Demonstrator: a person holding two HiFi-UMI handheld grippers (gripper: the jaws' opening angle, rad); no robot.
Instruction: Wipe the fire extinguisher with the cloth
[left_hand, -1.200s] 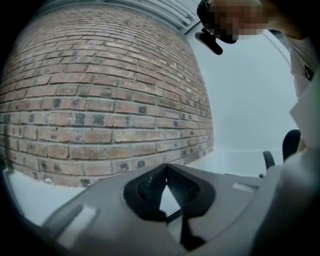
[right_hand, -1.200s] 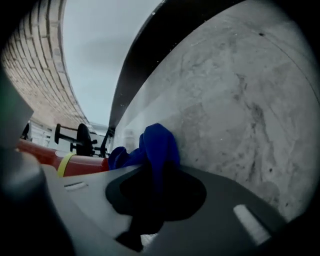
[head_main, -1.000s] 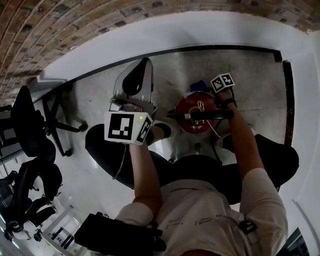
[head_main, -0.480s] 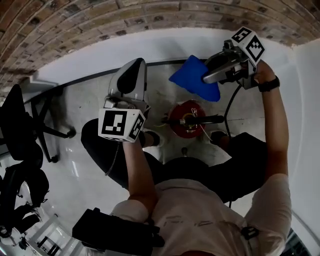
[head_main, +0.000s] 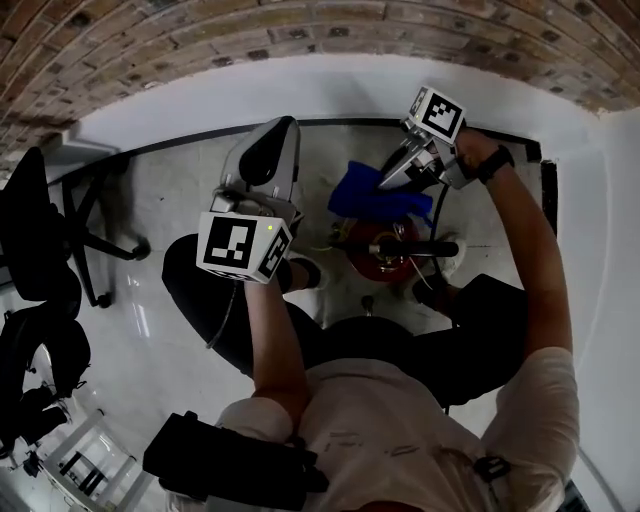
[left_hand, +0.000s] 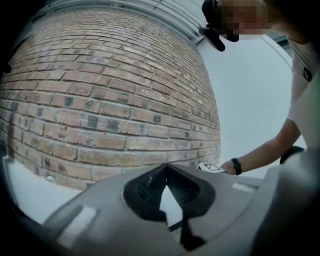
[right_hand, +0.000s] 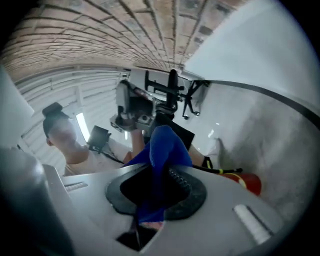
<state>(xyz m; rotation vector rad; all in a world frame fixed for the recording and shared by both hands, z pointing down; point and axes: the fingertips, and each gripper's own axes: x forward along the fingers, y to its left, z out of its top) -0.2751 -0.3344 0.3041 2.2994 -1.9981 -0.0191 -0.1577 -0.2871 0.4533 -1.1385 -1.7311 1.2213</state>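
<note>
Fire extinguisher (head_main: 381, 258), red, stands on the floor (head_main: 180, 330) between your legs, with the blue cloth (head_main: 375, 198) hanging over its top. Your right gripper (head_main: 393, 180) is clamped on that cloth. Your left gripper (head_main: 264, 150) hovers alongside, jaws together on nothing.

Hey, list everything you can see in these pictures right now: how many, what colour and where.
fire extinguisher: one, red, on the floor in front of the person
cloth: one, blue, over the extinguisher's top
office chairs: two, black, far left
brick wall: one, brown, behind
wristband: one, black, right wrist
left tool: one, grey, shut, empty, left of the extinguisher
right tool: one, grey, shut on the cloth
</note>
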